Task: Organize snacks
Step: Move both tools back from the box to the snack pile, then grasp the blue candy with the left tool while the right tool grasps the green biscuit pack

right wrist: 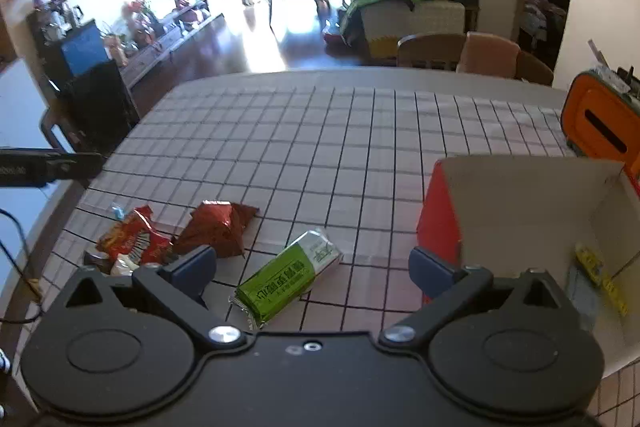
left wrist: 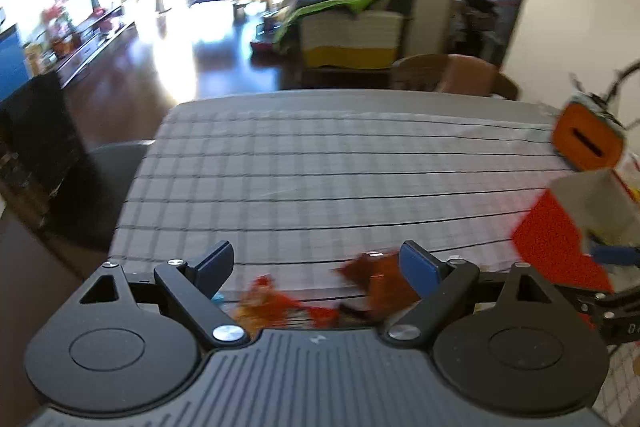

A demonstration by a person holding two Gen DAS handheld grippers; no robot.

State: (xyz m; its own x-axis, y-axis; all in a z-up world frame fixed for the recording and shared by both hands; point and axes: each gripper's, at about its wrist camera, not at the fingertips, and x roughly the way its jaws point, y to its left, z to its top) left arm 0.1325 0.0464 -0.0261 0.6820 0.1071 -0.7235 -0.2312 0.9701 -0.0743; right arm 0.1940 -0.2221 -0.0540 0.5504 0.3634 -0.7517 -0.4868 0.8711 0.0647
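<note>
The red box (right wrist: 440, 223) stands open at my right claw's (right wrist: 314, 267) 2 o'clock, its pale inside bare but for a yellow packet (right wrist: 600, 277) on the floor by the right wall. My right claw is spread wide and grips nothing; its right finger sits just beside the box's red wall. The green bar (right wrist: 288, 277) lies flat on the cloth (right wrist: 320, 131) between my right fingers, tilted toward 1 o'clock. The dark red bag (right wrist: 218, 227) is at 11 o'clock, and a red striped bag (right wrist: 132, 241) lies just beside it at 10, with a small blue wrapper (right wrist: 118, 211) beyond.

My left claw (left wrist: 320, 267) is also wide apart and empty, the view blurred; red and brown bags (left wrist: 372, 283) smear between its fingers. The cloth beyond is open to the far edge at 12. An orange case (right wrist: 600, 123) stands behind the box at 2.
</note>
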